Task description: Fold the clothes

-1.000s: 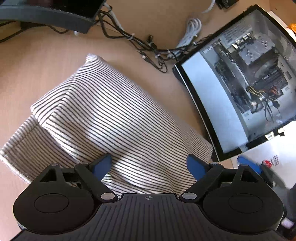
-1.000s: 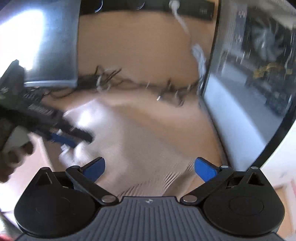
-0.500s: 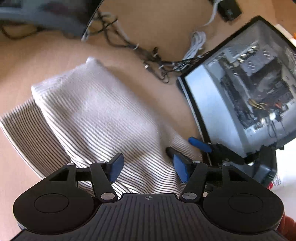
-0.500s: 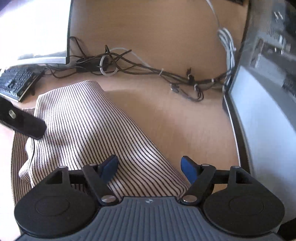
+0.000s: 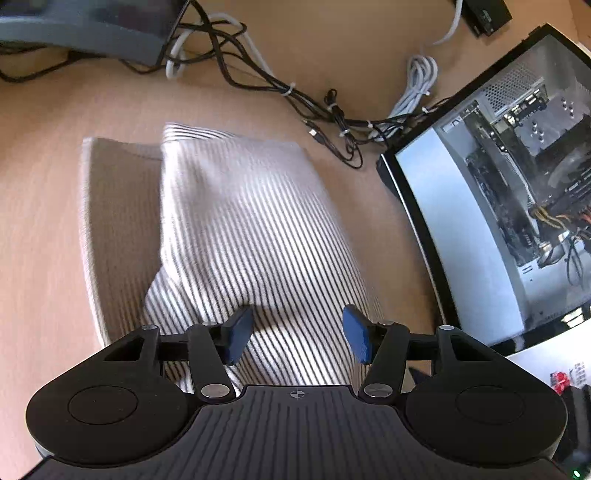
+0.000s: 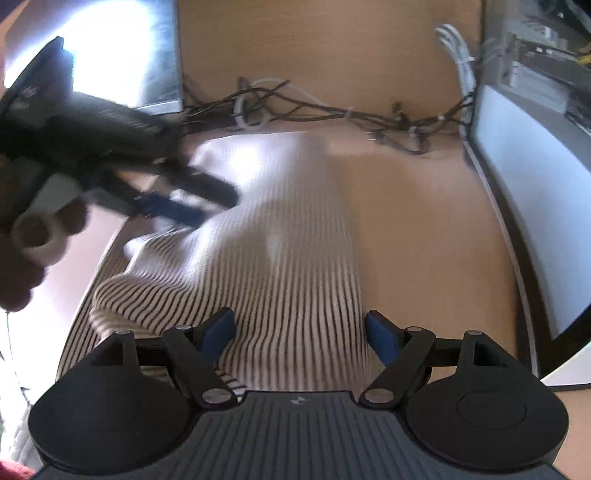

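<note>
Nothing legible anywhere here. The white paper point(image 5: 550, 365) at the right edge of the left wrist view carries a red mark and tiny rows of print, too small and blurred to read. No brand or number shows elsewhere.

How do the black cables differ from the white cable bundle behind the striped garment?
Colour: the black cables are dark; the white cable bundle is pale.
Layout: the black cables sprawl in a loose tangle from the monitor base toward the computer case; the white cable bundle is looped compactly beside the case.
Shared: both lie on the desk beyond the striped garment, clear of it.
</note>
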Motion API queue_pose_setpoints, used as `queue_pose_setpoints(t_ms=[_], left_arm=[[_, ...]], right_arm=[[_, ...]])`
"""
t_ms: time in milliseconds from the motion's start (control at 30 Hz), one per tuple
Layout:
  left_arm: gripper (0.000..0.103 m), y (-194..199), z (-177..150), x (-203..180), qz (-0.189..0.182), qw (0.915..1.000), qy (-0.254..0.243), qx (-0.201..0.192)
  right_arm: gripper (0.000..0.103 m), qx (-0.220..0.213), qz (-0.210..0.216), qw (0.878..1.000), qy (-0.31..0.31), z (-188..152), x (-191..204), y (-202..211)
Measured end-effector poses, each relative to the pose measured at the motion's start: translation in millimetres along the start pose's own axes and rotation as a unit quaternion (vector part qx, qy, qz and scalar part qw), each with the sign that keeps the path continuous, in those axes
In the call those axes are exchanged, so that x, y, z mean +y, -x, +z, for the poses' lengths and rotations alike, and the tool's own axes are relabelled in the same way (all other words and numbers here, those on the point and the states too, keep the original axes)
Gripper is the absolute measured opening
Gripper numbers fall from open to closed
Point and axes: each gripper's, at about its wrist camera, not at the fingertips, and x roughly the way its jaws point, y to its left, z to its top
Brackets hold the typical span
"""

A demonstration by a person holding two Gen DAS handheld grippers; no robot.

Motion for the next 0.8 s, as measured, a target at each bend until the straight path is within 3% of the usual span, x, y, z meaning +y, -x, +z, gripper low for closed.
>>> queue_pose_setpoints(t_ms=[133, 300, 400, 567, 667, 800], left_arm=[[0.062, 10.5, 1.3, 2.8, 0.023, 0.9997, -0.005, -0.004], [0.069, 36.9, -7.6, -5.1, 0.029, 0.9985, -0.044, -0.015], [0.071, 46.2, -20.3, -14.6, 0.023, 0.9966, -0.078, -0.01], [0.07, 37.1, -43.0, -21.8, 0.037, 0.9926, -0.113, 0.023], [0.07, 39.5, -52.0, -24.1, 0.04, 0.9911, -0.123, 0.032], [0.07, 47.8, -54.4, -30.5, 0.06, 0.9866, -0.149, 0.03]], right_arm=[[0.078, 0.002, 0.024, 0.999, 0.034, 3.2, 23.2, 3.9], [0.098, -0.032, 0.032, 0.997, 0.055, 19.9, 25.2, 27.9], [0.098, -0.046, 0.018, 0.998, 0.048, 26.2, 19.6, 30.1], [0.098, 0.024, -0.029, 0.997, 0.066, 4.8, 19.7, -7.5], [0.098, 0.025, -0.022, 0.999, 0.037, 0.1, 14.8, -4.4], [0.098, 0.01, -0.025, 0.998, 0.05, 12.8, 12.7, 4.9]])
